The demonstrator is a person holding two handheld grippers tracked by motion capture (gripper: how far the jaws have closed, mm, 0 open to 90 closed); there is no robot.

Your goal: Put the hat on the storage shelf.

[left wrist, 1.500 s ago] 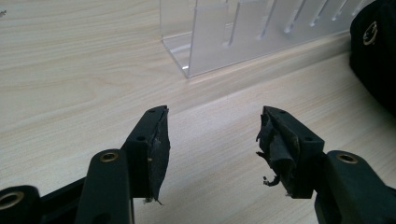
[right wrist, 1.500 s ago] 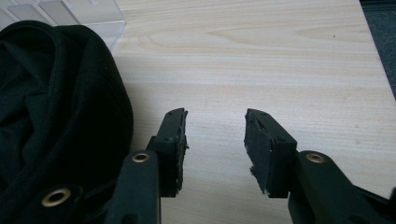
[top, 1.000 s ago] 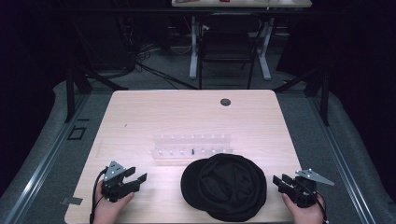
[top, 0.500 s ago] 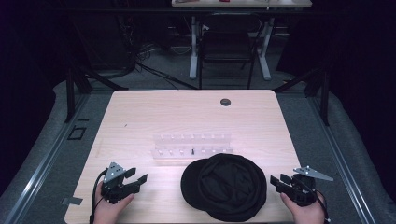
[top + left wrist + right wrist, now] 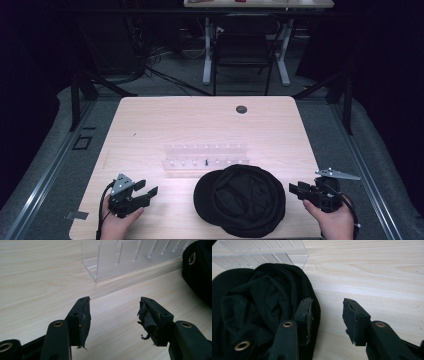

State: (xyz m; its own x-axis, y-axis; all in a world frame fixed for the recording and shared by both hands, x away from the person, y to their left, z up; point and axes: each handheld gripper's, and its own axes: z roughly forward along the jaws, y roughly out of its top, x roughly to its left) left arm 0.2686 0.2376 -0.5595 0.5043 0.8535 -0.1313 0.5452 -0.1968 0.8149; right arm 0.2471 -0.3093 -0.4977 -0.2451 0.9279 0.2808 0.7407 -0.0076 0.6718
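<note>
- A black cap (image 5: 241, 199) lay crown-down near the front edge of the wooden table (image 5: 150, 125), just in front of a clear acrylic rack (image 5: 205, 156), touching or nearly touching its front edge.
- The right gripper (image 5: 299, 190) sat just beside the cap's right rim, jaws parted to a middling gap and holding nothing.
- The left gripper (image 5: 145, 192) rested well to the left of the cap, jaws likewise spread and empty.
- The step in hand looked like the first grasp of the cap by its near rim. To do it well, the right gripper would likely need to slide one jaw under the rim's edge and the other above it, then pinch only the stiff rim, not the loose lining.
- The soft crown would probably sag, so the left gripper should come in to steady the far side before any lift.
- The right gripper view showed what the high view could not: the cap's (image 5: 262, 307) inside faced up, with folded lining and a metal eyelet (image 5: 242, 345), and one jaw already stood over the rim while the other stood over bare wood.
- The left gripper view showed worn, frayed pads (image 5: 146, 317) on its jaws and the rack's (image 5: 120, 257) upright dividers close ahead.
- The high view alone gave the spacing of both grippers about the cap.
</note>
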